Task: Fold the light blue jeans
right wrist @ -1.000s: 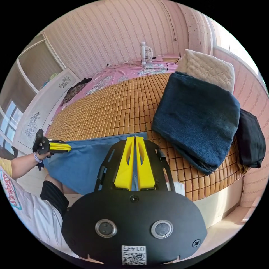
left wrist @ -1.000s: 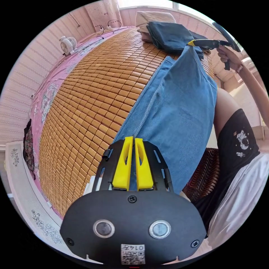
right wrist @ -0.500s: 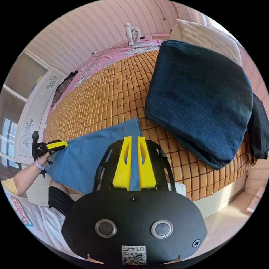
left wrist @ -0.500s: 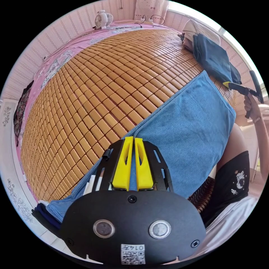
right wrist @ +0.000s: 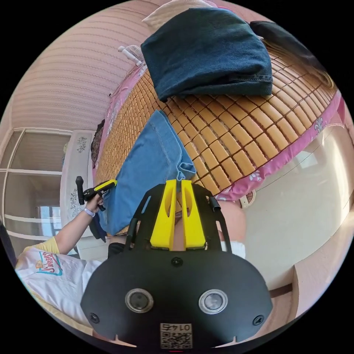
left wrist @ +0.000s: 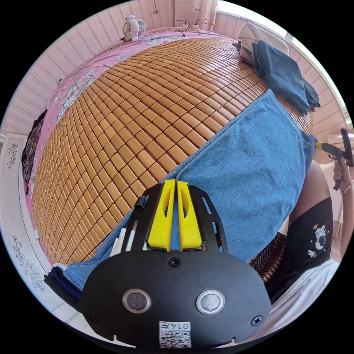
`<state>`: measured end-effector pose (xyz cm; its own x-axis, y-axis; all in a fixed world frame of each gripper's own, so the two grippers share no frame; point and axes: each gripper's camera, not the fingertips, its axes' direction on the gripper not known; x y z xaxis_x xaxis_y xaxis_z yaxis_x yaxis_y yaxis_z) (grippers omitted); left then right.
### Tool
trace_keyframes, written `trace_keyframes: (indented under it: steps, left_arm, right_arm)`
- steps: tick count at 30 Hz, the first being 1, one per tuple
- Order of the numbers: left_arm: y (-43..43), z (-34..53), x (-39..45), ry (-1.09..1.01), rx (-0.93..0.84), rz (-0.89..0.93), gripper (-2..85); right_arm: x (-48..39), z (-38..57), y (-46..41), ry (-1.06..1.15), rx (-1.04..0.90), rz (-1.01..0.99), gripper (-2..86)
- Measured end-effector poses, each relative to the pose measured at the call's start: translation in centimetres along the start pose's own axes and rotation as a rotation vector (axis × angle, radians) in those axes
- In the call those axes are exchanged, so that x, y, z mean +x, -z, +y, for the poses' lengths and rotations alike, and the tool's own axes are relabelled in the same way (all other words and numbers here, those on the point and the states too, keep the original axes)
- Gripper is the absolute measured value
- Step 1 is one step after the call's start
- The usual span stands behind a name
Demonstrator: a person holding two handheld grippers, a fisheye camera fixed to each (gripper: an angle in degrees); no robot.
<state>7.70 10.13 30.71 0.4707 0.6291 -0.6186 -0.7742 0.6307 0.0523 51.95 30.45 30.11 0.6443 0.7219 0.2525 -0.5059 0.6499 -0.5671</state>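
The light blue jeans (left wrist: 243, 166) lie spread flat on the bamboo mat (left wrist: 129, 121) of a bed, reaching over its near edge. My left gripper (left wrist: 173, 182) is shut on one end, with denim between its yellow jaws. In the right gripper view it holds the far end of the jeans (right wrist: 151, 162), as the left gripper (right wrist: 110, 182). My right gripper (right wrist: 177, 181) stands just off a crumpled corner, jaws a little apart with only skin showing between them. From the left it is the right gripper (left wrist: 320, 145), beside that corner.
A folded dark blue garment (right wrist: 206, 48) lies on the mat (right wrist: 239, 129) near a pale pillow (left wrist: 258, 35) and a black garment (right wrist: 280, 33). A small fan (left wrist: 132, 26) stands at the bed's far side. The person's leg (left wrist: 313, 184) is against the bed edge.
The right gripper lowered the jeans' corner to the mat, let go of it and dropped back past the bed edge. The left gripper kept its hold as the denim settled flat.
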Motion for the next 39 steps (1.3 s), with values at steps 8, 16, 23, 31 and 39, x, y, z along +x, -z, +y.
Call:
trace_keyframes:
  steps: [8,16,23,31,39]
  left_arm:
    - [1.8,1.6,-0.6,-0.003,-0.001,-0.002,-1.0]
    - [4.3,4.2,-2.7,0.071,0.009,0.073,-0.5]
    - [12.2,11.6,-4.8,0.147,0.199,0.138,-0.3]
    - [13.3,24.2,-1.6,0.150,0.100,0.165,-0.7]
    - [16.8,30.9,-3.9,0.256,0.141,0.227,-0.7]
  right_arm:
    - [-7.4,-2.3,0.6,0.241,0.023,0.073,1.0]
    - [-4.1,-0.7,-4.7,0.067,-0.144,0.332,1.7]
    - [-6.0,-0.3,-6.2,0.047,-0.112,0.306,10.4]
    - [-12.5,0.6,-10.0,0.316,-0.213,0.471,5.0]
    - [-14.7,0.8,-9.4,0.375,-0.244,0.620,2.5]
